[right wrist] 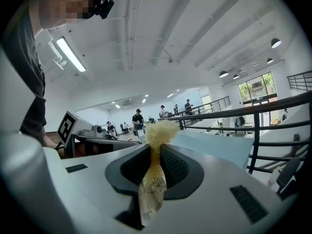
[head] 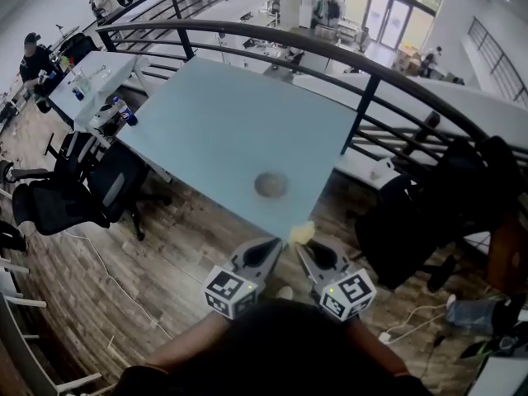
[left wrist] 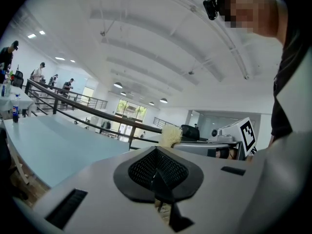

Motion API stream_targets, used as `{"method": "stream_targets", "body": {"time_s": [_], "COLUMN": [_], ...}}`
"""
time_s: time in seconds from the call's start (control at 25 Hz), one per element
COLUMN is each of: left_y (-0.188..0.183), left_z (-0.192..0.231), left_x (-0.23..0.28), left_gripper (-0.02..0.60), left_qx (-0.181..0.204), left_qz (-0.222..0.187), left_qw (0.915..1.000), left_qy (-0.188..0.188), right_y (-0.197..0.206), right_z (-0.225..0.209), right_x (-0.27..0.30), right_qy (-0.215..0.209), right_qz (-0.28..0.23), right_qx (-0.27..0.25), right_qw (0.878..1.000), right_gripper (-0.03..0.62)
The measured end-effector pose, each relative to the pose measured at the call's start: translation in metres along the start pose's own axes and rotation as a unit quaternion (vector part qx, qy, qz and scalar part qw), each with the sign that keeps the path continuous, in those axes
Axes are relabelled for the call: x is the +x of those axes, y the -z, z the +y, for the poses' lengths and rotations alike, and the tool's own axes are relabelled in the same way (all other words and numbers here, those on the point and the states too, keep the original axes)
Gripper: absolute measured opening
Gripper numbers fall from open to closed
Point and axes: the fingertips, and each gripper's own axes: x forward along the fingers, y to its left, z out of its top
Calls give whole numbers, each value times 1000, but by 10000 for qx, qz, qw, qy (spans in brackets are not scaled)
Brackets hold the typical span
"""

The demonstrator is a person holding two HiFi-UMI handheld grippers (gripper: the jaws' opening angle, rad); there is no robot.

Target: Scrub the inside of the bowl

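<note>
A small grey bowl [head: 271,185] stands near the front edge of the pale blue table [head: 223,130]; both grippers are held in front of that edge, short of the bowl. My right gripper [head: 302,247] is shut on a pale yellow scrubber [head: 302,233], whose frayed tuft [right wrist: 157,132] sticks up between the jaws in the right gripper view [right wrist: 155,152]. My left gripper [head: 275,244] is close beside it, jaws shut with nothing between them [left wrist: 157,151]. The scrubber [left wrist: 170,135] shows past it in the left gripper view. Neither gripper view shows the bowl.
A curved black railing [head: 363,73] runs along the table's far side. Black office chairs [head: 74,192] stand at the left and another dark chair [head: 412,229] at the right. A second table [head: 91,85] with bottles is at far left, with people beyond.
</note>
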Motion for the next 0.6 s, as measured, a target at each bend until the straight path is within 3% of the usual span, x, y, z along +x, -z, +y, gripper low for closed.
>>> {"method": "stream_targets", "body": {"time_s": [0.6], "left_y": [-24], "left_z": [46], "left_x": [72], "left_gripper": [-3], "left_qx": [208], "left_qz": [187], "left_qw": [9969], "left_qy": [739], "right_y": [-17], "right_z": [-59], "right_x": [41], "right_qy": [766], "right_qz": [-40], "right_qx": [-10], "right_qw": [9971], "right_gripper": [66]}}
